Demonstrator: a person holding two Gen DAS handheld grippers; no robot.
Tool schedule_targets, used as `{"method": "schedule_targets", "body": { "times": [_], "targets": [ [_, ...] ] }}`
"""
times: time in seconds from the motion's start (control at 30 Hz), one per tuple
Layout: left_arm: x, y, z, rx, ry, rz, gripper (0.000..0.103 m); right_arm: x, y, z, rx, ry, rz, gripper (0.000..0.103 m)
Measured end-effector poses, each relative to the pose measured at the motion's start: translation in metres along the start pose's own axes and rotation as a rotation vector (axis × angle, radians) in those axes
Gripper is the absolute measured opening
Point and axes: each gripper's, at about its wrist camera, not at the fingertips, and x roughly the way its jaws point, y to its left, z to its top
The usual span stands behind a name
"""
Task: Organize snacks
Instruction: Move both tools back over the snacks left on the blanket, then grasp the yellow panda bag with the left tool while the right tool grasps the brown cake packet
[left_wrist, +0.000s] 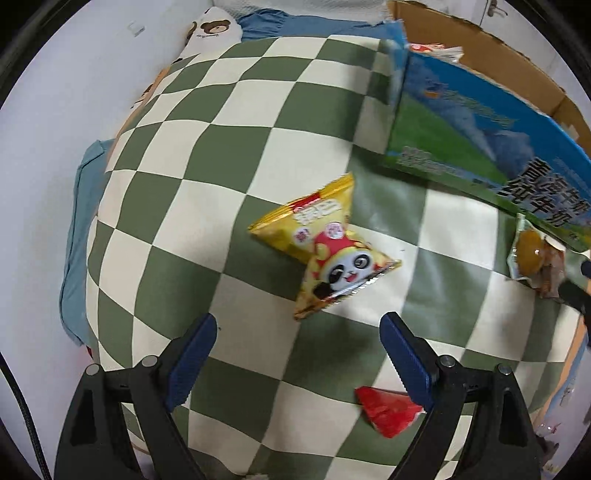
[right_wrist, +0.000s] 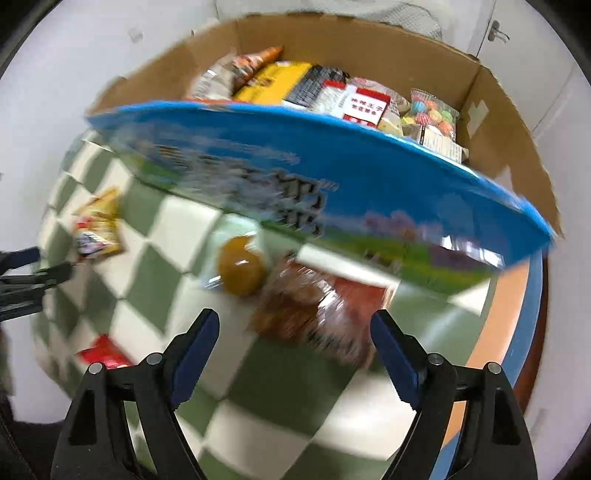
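Observation:
A yellow panda snack pack lies on the green and cream checked cloth. My left gripper hangs open just above its near corner, nothing between the pads. A small red packet lies by the left gripper's right finger. In the right wrist view a brown and red snack bag and a clear pack with a round yellow sweet lie below the box. My right gripper stands open over the brown bag, not touching it. The yellow pack and red packet show at the left.
A cardboard box with a blue printed front flap stands at the back, holding several snack packs. A bear-print pillow and blue bedding edge the cloth. The other gripper shows at the left edge.

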Motion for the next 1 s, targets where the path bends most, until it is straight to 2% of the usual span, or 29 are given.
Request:
{"method": "schedule_targets", "body": {
  "times": [0.1, 0.13, 0.2, 0.3, 0.33, 0.4, 0.5, 0.63, 0.73, 0.83, 0.93, 0.97, 1.0],
  "targets": [
    [0.004, 0.002, 0.003, 0.007, 0.003, 0.018, 0.091, 0.027, -0.027, 0.011, 0.167, 0.056, 0.112, 0.086],
    [0.006, 0.002, 0.004, 0.007, 0.007, 0.022, 0.091, 0.034, -0.036, 0.008, 0.234, 0.057, 0.138, 0.086],
    [0.009, 0.005, 0.007, 0.008, 0.019, 0.028, 0.091, 0.033, -0.034, 0.003, 0.286, 0.040, 0.166, 0.086],
    [0.009, 0.011, 0.013, -0.012, 0.025, 0.015, 0.091, 0.029, -0.019, -0.012, 0.372, 0.110, 0.414, 0.086],
    [0.008, 0.013, 0.015, -0.020, 0.024, 0.010, 0.091, 0.024, -0.015, -0.016, 0.378, 0.116, 0.442, 0.086],
    [0.006, 0.017, 0.020, -0.037, 0.018, 0.002, 0.091, 0.008, -0.005, -0.017, 0.325, 0.088, 0.411, 0.086],
    [0.006, 0.022, 0.027, -0.066, 0.018, -0.014, 0.091, -0.008, 0.021, -0.006, 0.068, 0.026, 0.170, 0.087],
    [0.008, 0.024, 0.039, -0.089, 0.037, -0.041, 0.091, 0.014, 0.067, -0.010, -0.239, 0.121, 0.003, 0.087],
    [0.013, 0.025, 0.049, -0.113, 0.064, -0.072, 0.090, 0.043, 0.088, -0.021, -0.346, 0.185, -0.070, 0.086],
    [0.025, 0.025, 0.060, -0.142, 0.110, -0.126, 0.090, 0.056, 0.080, -0.022, -0.247, 0.177, -0.084, 0.078],
    [0.042, 0.022, 0.071, -0.151, 0.162, -0.160, 0.090, 0.048, 0.063, -0.020, -0.033, 0.137, -0.073, 0.065],
    [0.048, 0.020, 0.073, -0.159, 0.176, -0.169, 0.090, 0.046, 0.057, -0.021, 0.033, 0.128, -0.061, 0.065],
    [0.051, 0.019, 0.075, -0.164, 0.179, -0.183, 0.085, 0.043, 0.049, -0.024, 0.129, 0.117, -0.039, 0.065]
  ]
}}
